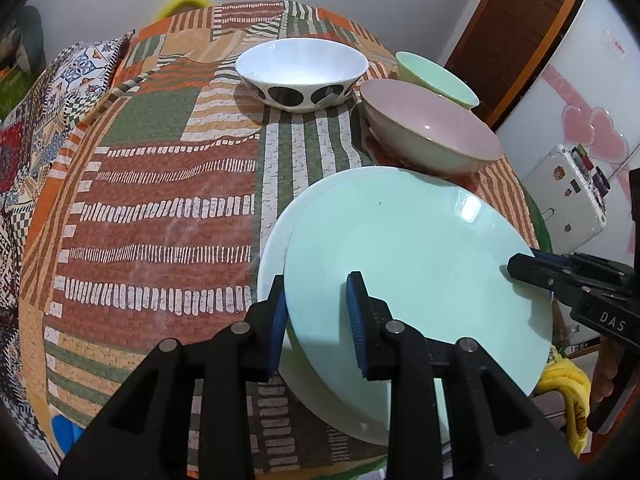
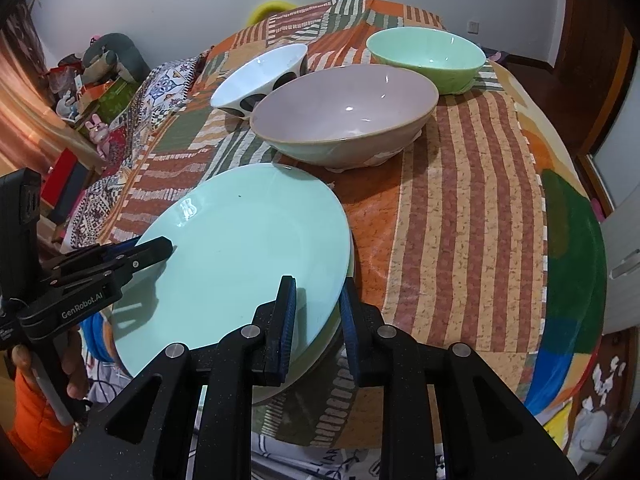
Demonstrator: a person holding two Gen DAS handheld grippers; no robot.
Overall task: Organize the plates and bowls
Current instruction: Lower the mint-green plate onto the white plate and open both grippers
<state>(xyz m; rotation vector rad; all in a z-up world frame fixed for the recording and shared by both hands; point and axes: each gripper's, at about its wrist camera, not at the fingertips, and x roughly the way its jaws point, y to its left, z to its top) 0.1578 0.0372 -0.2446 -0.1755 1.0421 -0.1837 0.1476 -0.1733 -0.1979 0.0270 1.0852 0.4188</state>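
Covering the whole table [image 2: 472,208] is a patchwork cloth [image 1: 160,216] of striped brown, orange and green panels, and everything else sits on it.

Next in size is the mint plate [image 1: 412,276], held tilted over a white plate [image 1: 269,256] whose rim shows along its 9 o'clock edge in the left wrist view. In the right wrist view the mint plate [image 2: 244,256] fills the near left of the table, with the edge of the lower plate peeking out at about 4 o'clock.

Beyond it, at 12 o'clock from the plate, stands the pink bowl [image 2: 348,116] with a pale green outside. The green bowl [image 2: 426,60] lies at 1 o'clock from the pink one, and the white bowl with black spots [image 2: 260,80] at 10 o'clock, just beside it.

The left gripper [image 1: 318,320] has its jaws clamped across the mint plate's near rim, one blue pad beneath the edge and one on the top face. The right gripper [image 2: 318,320] is pinched on the opposite rim in the same way, one pad over the plate, the other under its edge. Each gripper shows in the other's view as a black arm reaching onto the plate's side.
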